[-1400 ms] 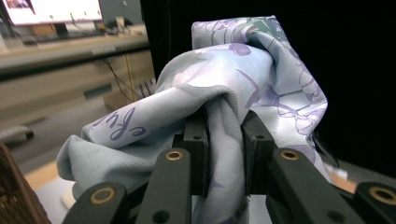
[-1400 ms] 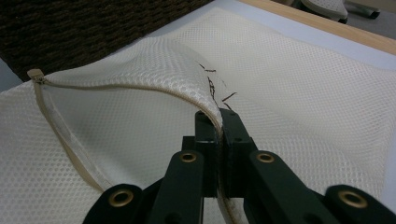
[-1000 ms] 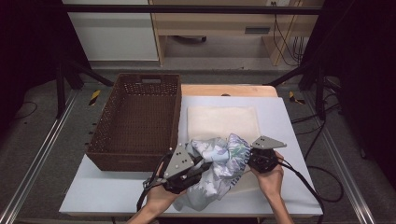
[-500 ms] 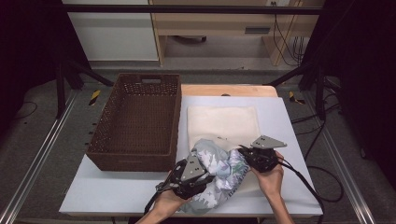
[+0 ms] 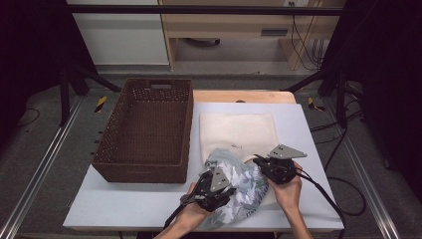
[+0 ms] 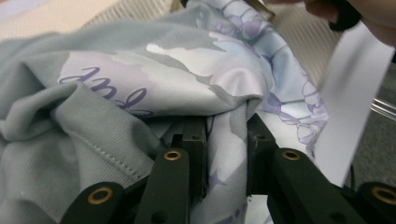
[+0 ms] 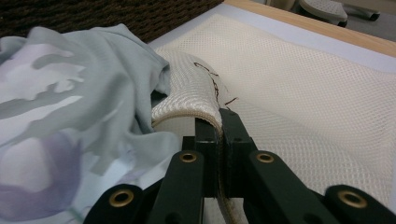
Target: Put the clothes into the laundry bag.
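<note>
2 grippers (image 5: pixel 226 185) (image 5: pixel 260 162), seemingly gripping cloth (image 5: pixel 246 179)

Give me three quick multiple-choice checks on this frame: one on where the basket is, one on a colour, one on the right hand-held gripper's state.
1. Where is the basket?
A. left part of the table
B. right part of the table
C. on the floor

2. What colour is the mesh bag?
A. black
B. cream
C. red

3. What is the right hand-held gripper doing?
A. open, holding nothing
B. shut on the basket rim
C. shut on the mesh bag's edge

Answers: 1 A, the high view shows it left of the bag and the garment. 2 B, its netting looks cream in both views. 3 C, the right gripper view shows its jaws pinching the bag's rim.
</note>
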A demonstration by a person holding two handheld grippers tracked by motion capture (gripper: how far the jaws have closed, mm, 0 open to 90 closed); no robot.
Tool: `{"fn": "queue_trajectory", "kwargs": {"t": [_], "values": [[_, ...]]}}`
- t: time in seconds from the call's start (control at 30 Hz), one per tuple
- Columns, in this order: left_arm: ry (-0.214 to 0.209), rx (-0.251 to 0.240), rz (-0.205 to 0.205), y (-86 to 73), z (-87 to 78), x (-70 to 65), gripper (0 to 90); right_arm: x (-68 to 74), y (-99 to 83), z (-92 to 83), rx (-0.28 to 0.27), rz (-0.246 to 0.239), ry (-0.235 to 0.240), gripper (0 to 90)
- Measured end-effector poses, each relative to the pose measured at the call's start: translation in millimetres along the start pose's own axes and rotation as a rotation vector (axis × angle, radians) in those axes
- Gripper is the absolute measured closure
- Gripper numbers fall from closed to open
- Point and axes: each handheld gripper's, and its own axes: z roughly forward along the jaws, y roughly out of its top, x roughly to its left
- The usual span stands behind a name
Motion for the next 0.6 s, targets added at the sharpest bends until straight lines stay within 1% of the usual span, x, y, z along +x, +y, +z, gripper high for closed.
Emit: {"fn": "queue_trajectory", "kwargs": {"t": [0.07, 0.17, 0.23, 0.27, 0.33, 0.43, 0.5, 0.53, 0.6], "values": [[0.003, -0.003, -0.015, 5.2, 7.3, -0.8, 73.9, 0.2, 0.1, -0.7, -0.004, -0.003, 0.002, 87.4], [0.037, -0.004, 0.002, 9.2, 18.6, -4.8, 73.8, 0.2, 0.4, -1.8, -0.011, -0.004, 0.004, 87.4], [0.056, -0.001, 0.0, 10.2, 27.1, -5.5, 73.7, 0.7, 0.3, -1.9, -0.012, -0.004, 0.009, 87.3], [0.061, -0.006, -0.006, 10.2, 31.5, -4.8, 73.6, 1.4, 0.2, -1.5, -0.011, -0.007, 0.01, 87.3], [0.069, -0.006, -0.032, 10.0, 39.8, -2.5, 73.3, 2.7, -0.3, -0.7, -0.007, -0.01, 0.017, 87.3], [0.072, -0.013, -0.063, 8.7, 50.2, 0.7, 72.0, 3.5, -1.4, 0.5, 0.0, -0.015, 0.025, 87.3], [0.062, -0.019, -0.071, 7.3, 52.9, 2.3, 69.5, 4.4, -2.0, 0.9, 0.003, -0.014, 0.025, 87.3], [0.056, -0.025, -0.066, 6.3, 51.8, 2.9, 67.8, 4.0, -2.3, 1.0, 0.006, -0.017, 0.024, 87.3], [0.021, -0.035, -0.058, 5.3, 44.2, 4.8, 62.0, 3.4, -2.9, 1.0, 0.011, -0.023, 0.023, 87.3]]}}
